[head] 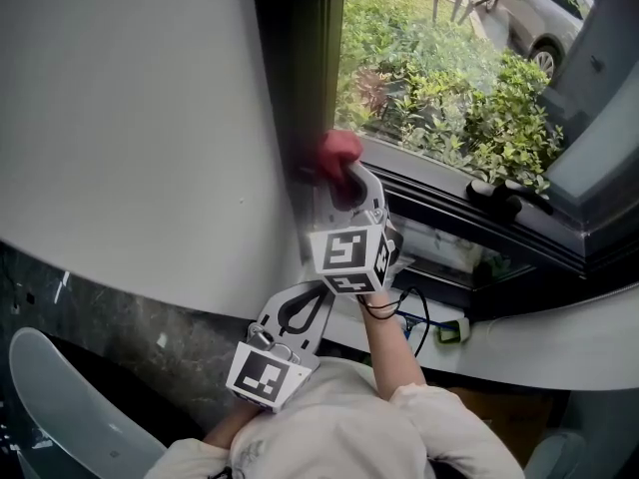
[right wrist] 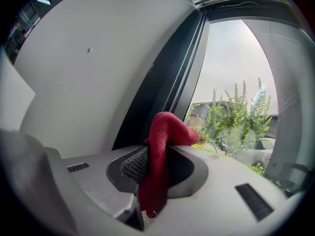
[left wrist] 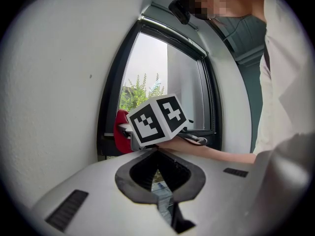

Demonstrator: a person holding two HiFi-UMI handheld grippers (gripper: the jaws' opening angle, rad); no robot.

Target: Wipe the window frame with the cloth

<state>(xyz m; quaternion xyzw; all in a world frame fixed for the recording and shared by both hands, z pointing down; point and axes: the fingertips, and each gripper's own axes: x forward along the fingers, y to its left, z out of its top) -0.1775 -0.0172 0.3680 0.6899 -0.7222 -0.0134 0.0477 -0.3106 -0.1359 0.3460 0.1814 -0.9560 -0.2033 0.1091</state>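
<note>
While the left gripper (head: pixel 292 317) hung close to the person's chest, just under the other one, its jaws were together w/ nothing btwn them: in the left gripper view the dark pads (left wrist: pixel 127 180) met at the tips, w/ only background showing thru the curved opening. Its marker cube (head: pixel 265 375) sat nearest the body. Just above, the person's bare forearm (head: pixel 392 345), dark bands (head: pixel 380 307) round the wrist, ran up to the right gripper (head: pixel 346 183), whose own marker cube (head: pixel 349 257) faced the head camera. The right gripper's jaws were clamped on the red cloth (right wrist: pixel 165 132): fabric ran down btwn the ribbed pads (right wrist: pixel 134 165) & bunched over the tips in a hump. In the head view the cloth was at the low end of the dark vert. window frame (head: pixel 302 68), near the corner where it meets the bottom rail (head: pixel 469 213); it looked to be against the frame, but blur there, so contact unclear. White wall (head: pixel 130 118) left of the frame. A cable (head: pixel 419 312) & small green item (head: pixel 455 330) lay by the white ledge (head: pixel 559 342) below the rail. Beyond the glass: green shrubs (head: pixel 449 98), farther off a light-coloured car (head: pixel 534 18)
</note>
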